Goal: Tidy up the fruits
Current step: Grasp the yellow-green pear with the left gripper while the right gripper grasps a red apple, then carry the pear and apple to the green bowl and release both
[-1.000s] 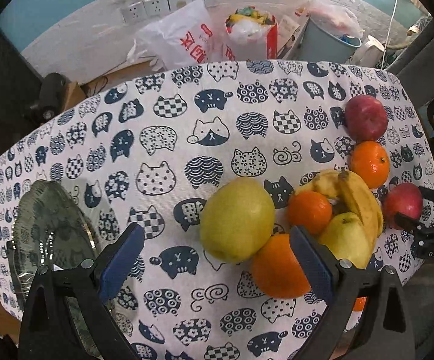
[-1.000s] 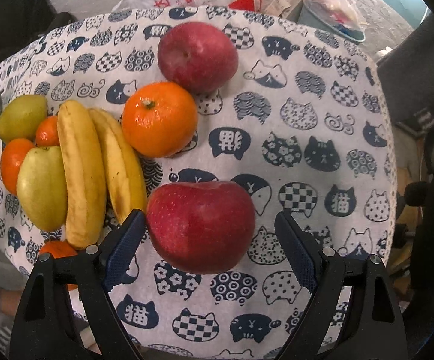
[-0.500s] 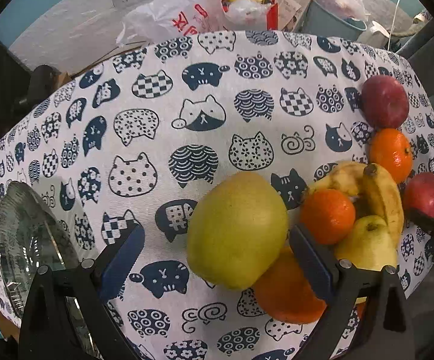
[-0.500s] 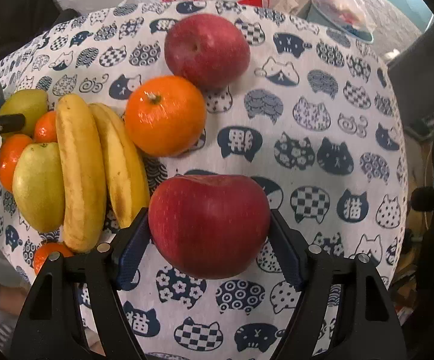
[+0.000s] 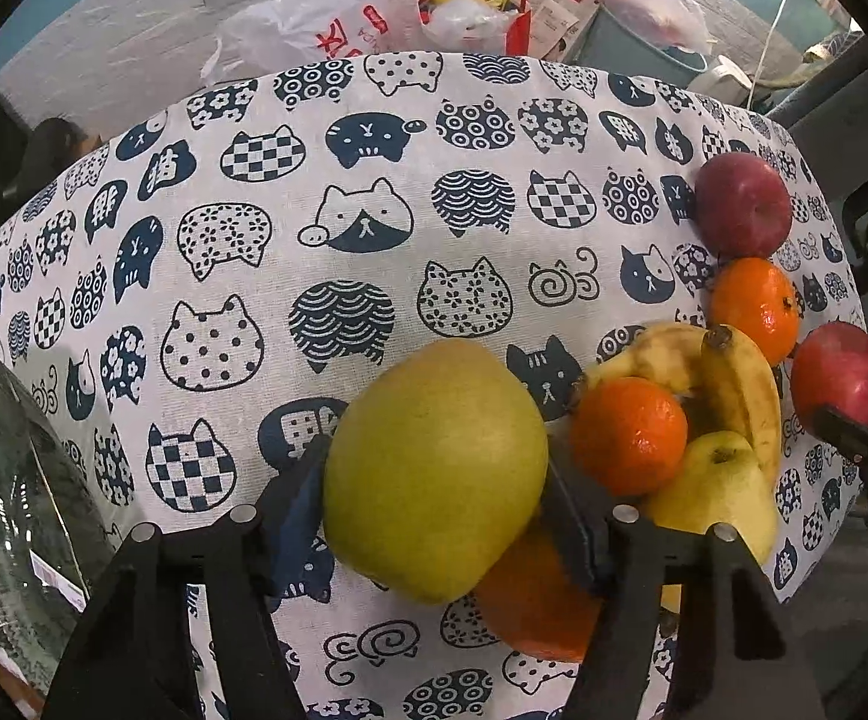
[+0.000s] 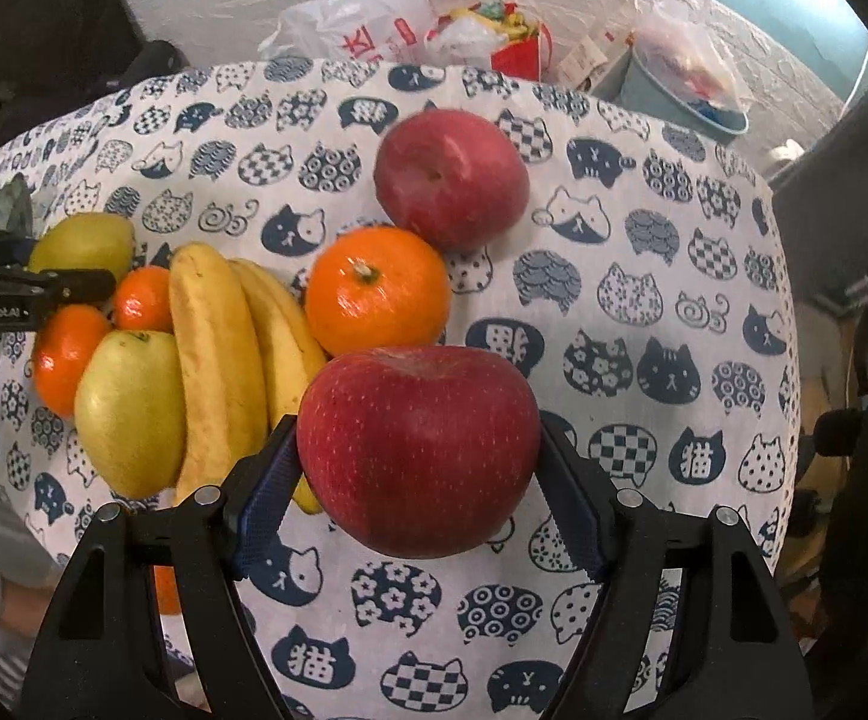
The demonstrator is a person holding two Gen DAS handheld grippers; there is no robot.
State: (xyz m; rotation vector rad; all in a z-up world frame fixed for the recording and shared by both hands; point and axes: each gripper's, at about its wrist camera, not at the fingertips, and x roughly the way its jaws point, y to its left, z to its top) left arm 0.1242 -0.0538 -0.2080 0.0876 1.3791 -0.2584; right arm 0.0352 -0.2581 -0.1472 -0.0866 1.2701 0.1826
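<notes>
Our left gripper (image 5: 437, 501) has just been closing on the large round yellow-green pear (image 5: 434, 471); our right gripper (image 6: 416, 489) clamps the big red apple (image 6: 419, 450). We lift both straight up off the cat-print bench (image 5: 374, 192), clear of the neighbouring fruit.

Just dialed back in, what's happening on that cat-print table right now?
A person is sorting fruit with two handheld grippers. The left gripper has just closed its jaws around a large yellow-green pear. The right gripper is clamped on a big red apple. The other fruit, including bananas, oranges and a second red apple, sits clustered on the cat-print tablecloth. A glass plate lies at the left edge.
</notes>
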